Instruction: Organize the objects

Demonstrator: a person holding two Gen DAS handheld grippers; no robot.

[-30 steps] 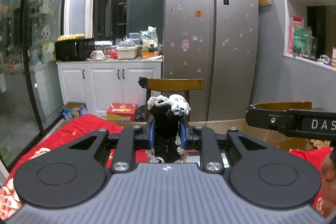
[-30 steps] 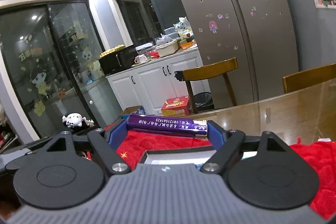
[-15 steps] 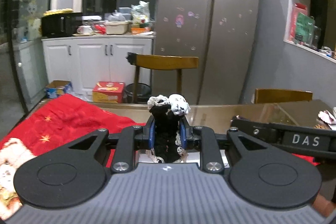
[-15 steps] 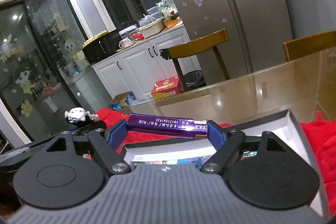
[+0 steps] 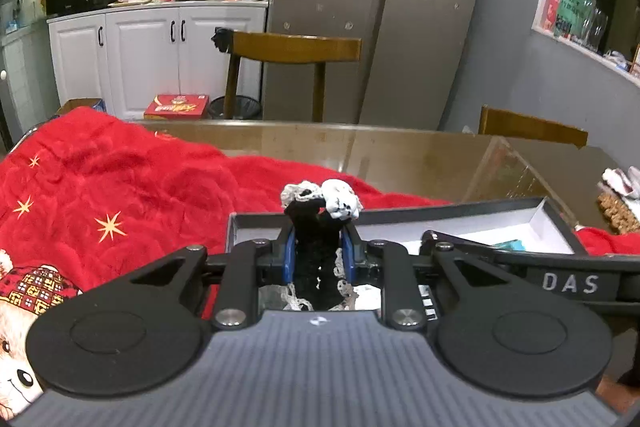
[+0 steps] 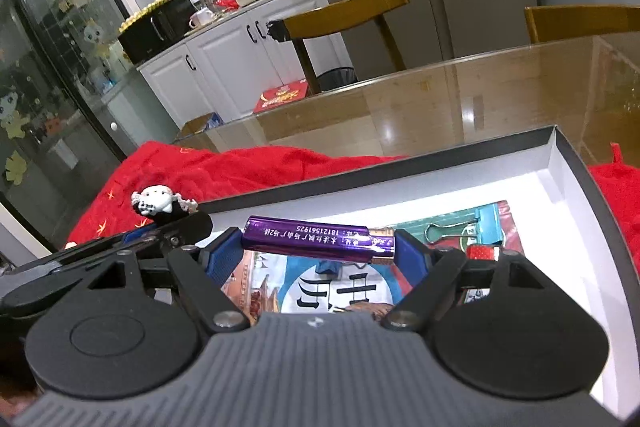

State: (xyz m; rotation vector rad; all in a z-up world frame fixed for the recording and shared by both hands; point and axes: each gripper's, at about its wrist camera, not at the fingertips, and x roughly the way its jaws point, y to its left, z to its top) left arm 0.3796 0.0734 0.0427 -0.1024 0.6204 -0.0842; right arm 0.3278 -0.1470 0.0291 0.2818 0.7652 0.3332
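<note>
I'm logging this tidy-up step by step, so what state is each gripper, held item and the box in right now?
left gripper: shut on the black doll.
black doll: upright between the fingers, above the box's near-left corner.
right gripper: shut on the purple lighter.
purple lighter: held crosswise by its ends, over the box.
box: open, no lid, already holding a binder clip and printed cards.

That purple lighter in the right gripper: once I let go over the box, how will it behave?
The purple lighter looks rigid, spanning the right gripper end to end without sagging. Its glossy casing probably makes it slippery, so it may slide on release. It seems light and long-bodied, so it would likely land flat in the box rather than stay upright.
</note>
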